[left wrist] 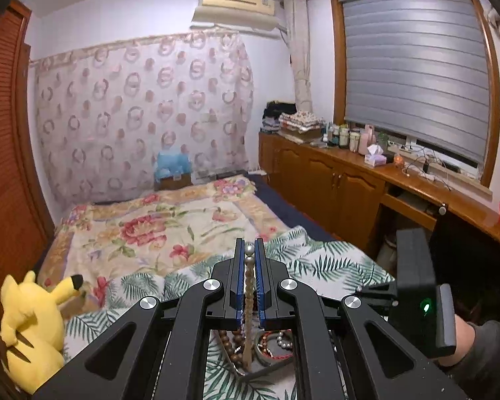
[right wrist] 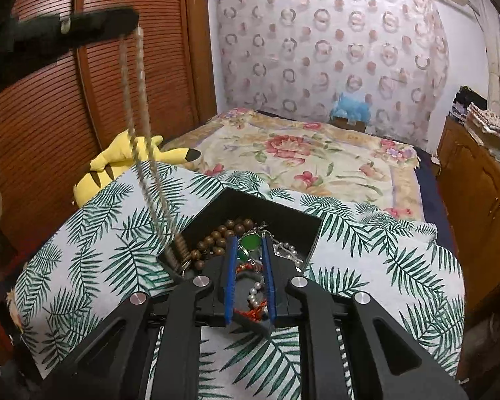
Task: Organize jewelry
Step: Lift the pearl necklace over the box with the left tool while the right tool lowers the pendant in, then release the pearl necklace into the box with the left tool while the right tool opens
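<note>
My left gripper [left wrist: 249,250] is shut on a long pale bead necklace [left wrist: 249,286]. In the right wrist view that gripper [right wrist: 130,23] is a blur at the upper left. The necklace [right wrist: 140,100] hangs from it down into the corner of a black box [right wrist: 250,205]. The box lies on a leaf-print cloth [right wrist: 83,250] and holds brown wooden beads [right wrist: 223,233], pearls [right wrist: 286,250] and a red bracelet [right wrist: 250,268]. My right gripper [right wrist: 248,241] hovers over the box, jaws narrow. A green pendant [right wrist: 251,241] spans the gap between its blue pads.
A yellow plush toy [right wrist: 116,163] lies at the cloth's left edge beside the slatted wardrobe [right wrist: 50,100]. The flowered bedspread [right wrist: 300,156] stretches beyond the box. Wooden cabinets [left wrist: 333,180] with bottles and a tissue box line the right wall under the window.
</note>
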The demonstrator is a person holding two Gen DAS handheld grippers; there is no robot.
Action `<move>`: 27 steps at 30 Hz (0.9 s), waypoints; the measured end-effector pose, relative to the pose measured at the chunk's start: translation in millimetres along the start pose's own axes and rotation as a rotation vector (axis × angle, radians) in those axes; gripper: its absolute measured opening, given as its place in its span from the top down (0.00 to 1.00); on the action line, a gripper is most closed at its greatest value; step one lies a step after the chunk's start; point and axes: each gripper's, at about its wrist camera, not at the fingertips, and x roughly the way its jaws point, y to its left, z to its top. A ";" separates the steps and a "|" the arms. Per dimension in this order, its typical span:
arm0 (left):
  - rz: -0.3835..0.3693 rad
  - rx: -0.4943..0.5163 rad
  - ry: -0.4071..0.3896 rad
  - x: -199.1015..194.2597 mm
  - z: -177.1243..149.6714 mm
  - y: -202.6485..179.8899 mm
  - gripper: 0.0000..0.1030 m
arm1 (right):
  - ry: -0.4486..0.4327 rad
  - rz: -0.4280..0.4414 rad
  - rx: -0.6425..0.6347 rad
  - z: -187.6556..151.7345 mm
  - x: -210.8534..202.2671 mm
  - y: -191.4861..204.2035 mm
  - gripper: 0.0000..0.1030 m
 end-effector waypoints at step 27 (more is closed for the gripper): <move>-0.009 -0.024 0.223 72.2 -89.5 -16.0 0.95 | 0.003 -0.024 0.035 -42.8 -31.4 -3.6 0.78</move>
